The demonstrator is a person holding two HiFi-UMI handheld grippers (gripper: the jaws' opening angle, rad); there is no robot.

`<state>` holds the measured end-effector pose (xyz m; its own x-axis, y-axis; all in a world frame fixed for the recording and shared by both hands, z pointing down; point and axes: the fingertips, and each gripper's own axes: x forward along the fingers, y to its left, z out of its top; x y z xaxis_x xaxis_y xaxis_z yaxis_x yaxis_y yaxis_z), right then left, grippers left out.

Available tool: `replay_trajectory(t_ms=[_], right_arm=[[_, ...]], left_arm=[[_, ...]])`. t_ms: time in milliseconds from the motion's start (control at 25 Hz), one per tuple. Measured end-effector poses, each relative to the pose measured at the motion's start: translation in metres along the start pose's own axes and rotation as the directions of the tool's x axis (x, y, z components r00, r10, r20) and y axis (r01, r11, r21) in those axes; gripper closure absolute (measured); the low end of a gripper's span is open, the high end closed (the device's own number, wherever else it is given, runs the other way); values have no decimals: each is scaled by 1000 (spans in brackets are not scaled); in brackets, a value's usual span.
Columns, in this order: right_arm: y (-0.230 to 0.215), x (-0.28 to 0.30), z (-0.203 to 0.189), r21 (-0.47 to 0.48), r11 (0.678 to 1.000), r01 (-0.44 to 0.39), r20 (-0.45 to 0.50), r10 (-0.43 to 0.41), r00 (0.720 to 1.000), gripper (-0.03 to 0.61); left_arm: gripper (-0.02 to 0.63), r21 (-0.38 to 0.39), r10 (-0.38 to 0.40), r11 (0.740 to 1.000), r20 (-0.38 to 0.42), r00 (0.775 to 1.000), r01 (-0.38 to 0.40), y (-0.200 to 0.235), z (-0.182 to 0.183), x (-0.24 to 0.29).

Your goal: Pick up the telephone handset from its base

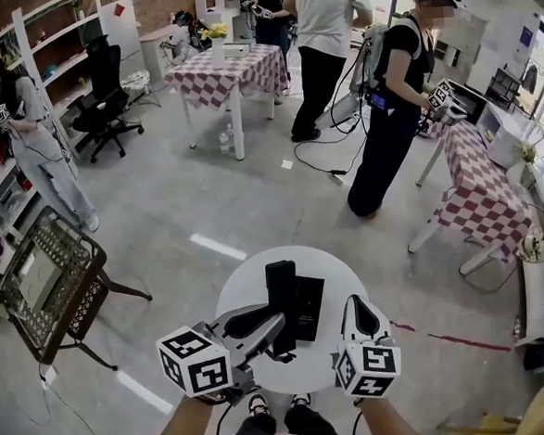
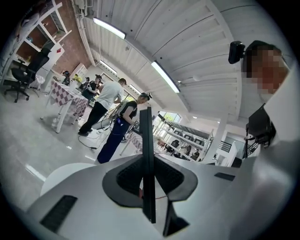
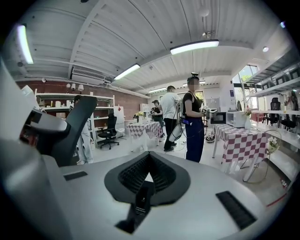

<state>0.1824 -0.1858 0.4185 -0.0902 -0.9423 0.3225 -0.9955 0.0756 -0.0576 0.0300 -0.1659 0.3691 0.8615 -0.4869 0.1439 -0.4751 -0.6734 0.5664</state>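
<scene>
The left gripper (image 1: pixel 276 330) was clenched on the black telephone handset (image 1: pixel 280 281), gripping its narrow sides to carry it, apparently clear of the base (image 1: pixel 311 304) at its 3 o'clock on the round table (image 1: pixel 244 284). The right gripper (image 1: pixel 356 305), at the table's 5 o'clock, was closed and empty, held aside.

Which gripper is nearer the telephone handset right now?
Left. The left gripper clamps the handset in its jaws; the right gripper is beside it, apart, empty.

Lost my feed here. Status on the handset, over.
Left gripper shut on handset. Right gripper shut, empty, alongside. Handset looks clear of its base on the round table. Nothing in the way.
</scene>
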Motion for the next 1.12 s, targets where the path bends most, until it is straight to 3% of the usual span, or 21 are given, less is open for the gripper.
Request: replay_trajectory(t_ms=[120, 240, 320, 800, 1000, 1120], right_arm=[[7, -7, 10, 5, 1000, 6, 29, -6, 1000, 557], [11, -14, 14, 13, 1000, 16, 47, -17, 999, 557], [13, -17, 14, 16, 999, 29, 54, -30, 998, 557], [41, -31, 13, 45, 999, 26, 52, -28, 998, 557], [34, -35, 6, 42, 999, 32, 31, -34, 999, 557], [23, -39, 5, 35, 999, 31, 32, -32, 999, 557]], left_arm=[[534, 8, -91, 996, 18, 996, 91, -14, 10, -9], [534, -34, -225, 973, 54, 973, 227, -29, 17, -19], [534, -47, -258, 964, 71, 964, 262, -31, 20, -25], [534, -38, -151, 988, 48, 987, 153, -11, 20, -38], [534, 37, -52, 998, 38, 998, 50, -13, 12, -41], [534, 43, -17, 999, 55, 998, 15, -18, 5, -37]])
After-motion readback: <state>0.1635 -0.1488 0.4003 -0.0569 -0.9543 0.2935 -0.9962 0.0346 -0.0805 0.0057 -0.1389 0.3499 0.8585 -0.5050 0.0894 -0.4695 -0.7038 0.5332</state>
